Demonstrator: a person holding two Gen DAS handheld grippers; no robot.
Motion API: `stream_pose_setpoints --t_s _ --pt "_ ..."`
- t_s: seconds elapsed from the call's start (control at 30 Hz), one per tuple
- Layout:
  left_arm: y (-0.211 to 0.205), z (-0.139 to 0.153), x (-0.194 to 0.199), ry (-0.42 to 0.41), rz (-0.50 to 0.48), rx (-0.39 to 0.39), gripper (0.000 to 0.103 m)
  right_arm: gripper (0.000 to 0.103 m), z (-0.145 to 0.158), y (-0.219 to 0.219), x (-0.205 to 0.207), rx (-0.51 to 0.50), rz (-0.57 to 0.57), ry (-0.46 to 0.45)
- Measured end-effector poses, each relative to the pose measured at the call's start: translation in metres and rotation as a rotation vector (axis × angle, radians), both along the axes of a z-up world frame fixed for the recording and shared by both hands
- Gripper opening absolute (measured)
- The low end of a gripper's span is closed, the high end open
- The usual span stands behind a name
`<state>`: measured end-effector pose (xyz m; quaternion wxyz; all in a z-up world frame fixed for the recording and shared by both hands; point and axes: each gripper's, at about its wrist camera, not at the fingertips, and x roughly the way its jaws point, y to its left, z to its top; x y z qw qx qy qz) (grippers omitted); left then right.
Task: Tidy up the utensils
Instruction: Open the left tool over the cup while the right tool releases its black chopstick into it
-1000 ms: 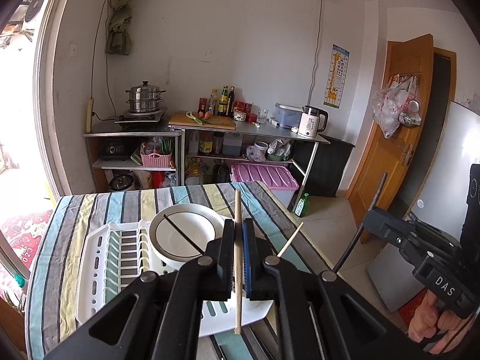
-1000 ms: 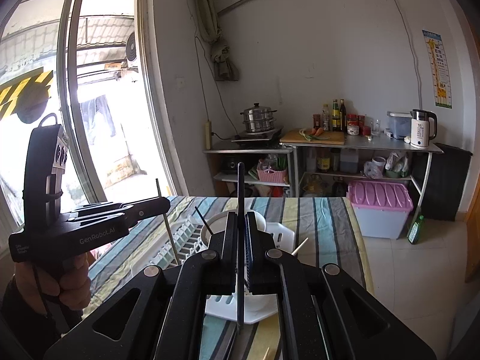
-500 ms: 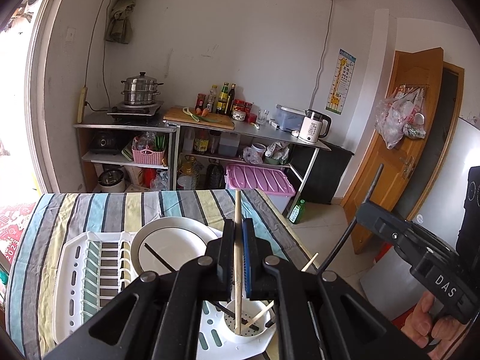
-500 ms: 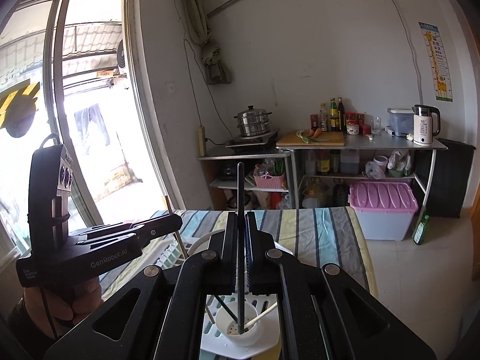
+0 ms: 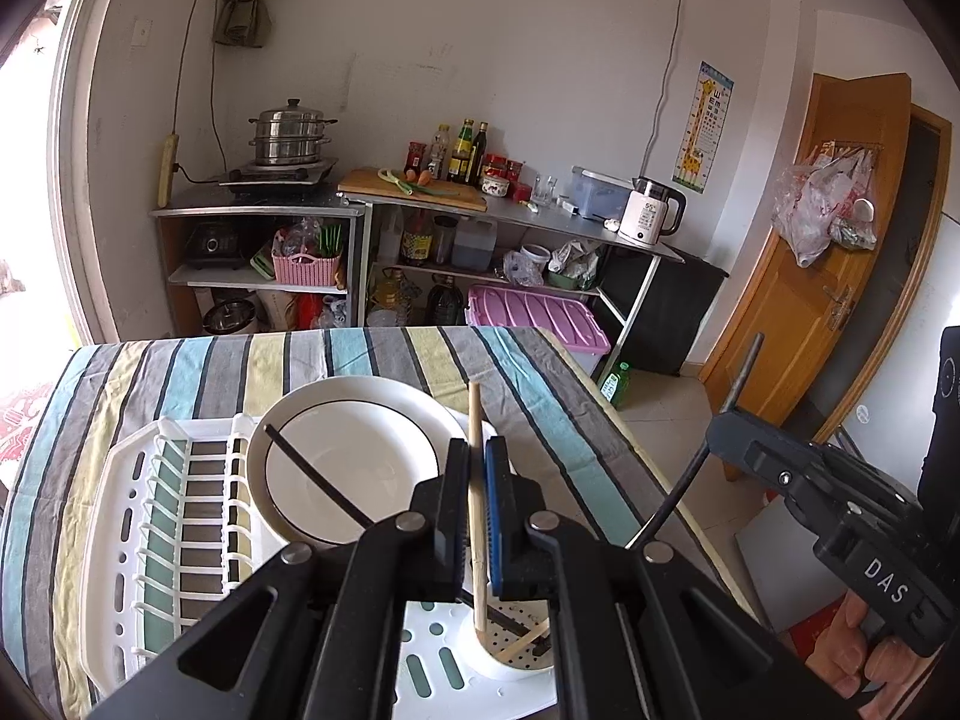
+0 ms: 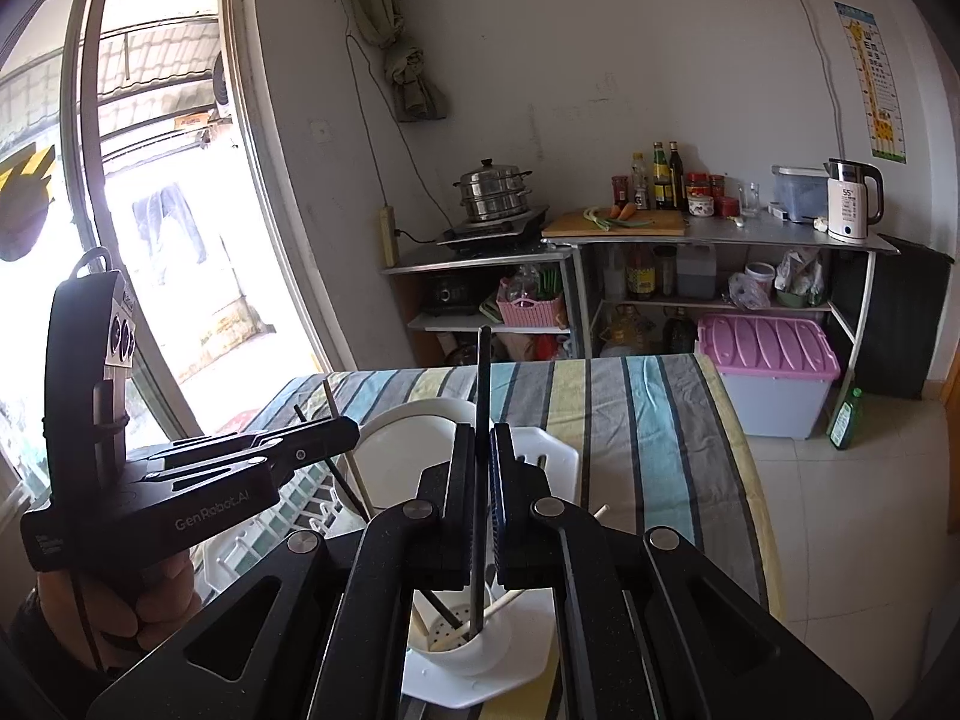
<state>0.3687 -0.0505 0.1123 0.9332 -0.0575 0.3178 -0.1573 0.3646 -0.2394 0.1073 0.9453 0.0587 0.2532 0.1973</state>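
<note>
My left gripper is shut on a wooden chopstick that stands nearly upright. Its lower end reaches into the white utensil cup at the near corner of the white dish rack. My right gripper is shut on a black chopstick whose tip is down in the same cup. Other wooden and black chopsticks lean in the cup. A white plate stands in the rack with a black chopstick across it. Each gripper also shows in the other's view: the right gripper, the left gripper.
The rack sits on a table with a striped cloth; its right edge drops to a tiled floor. Behind stand metal shelves with a steamer pot, bottles and a kettle. A pink-lidded box is on the floor, a glass door on the left.
Both grippers have sunk and moved in over the near corner of the rack. The two held chopsticks, above the rack a second ago, now have their lower ends inside the cup.
</note>
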Motion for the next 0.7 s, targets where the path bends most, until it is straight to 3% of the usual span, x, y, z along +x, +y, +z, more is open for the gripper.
stream_pose_setpoints --t_s 0.4,0.5,0.7 --pt "0.001 -0.013 0.002 0.037 0.023 0.027 0.007 0.005 -0.003 -0.01 0.008 -0.002 -0.004 0.038" --pt "0.002 -0.011 -0.002 0.032 0.023 0.025 0.007 0.014 -0.004 -0.011 0.005 -0.01 -0.009 0.039" --pt "0.009 -0.011 -0.018 0.025 0.032 0.029 0.007 0.016 -0.006 -0.016 -0.01 -0.005 -0.014 0.039"
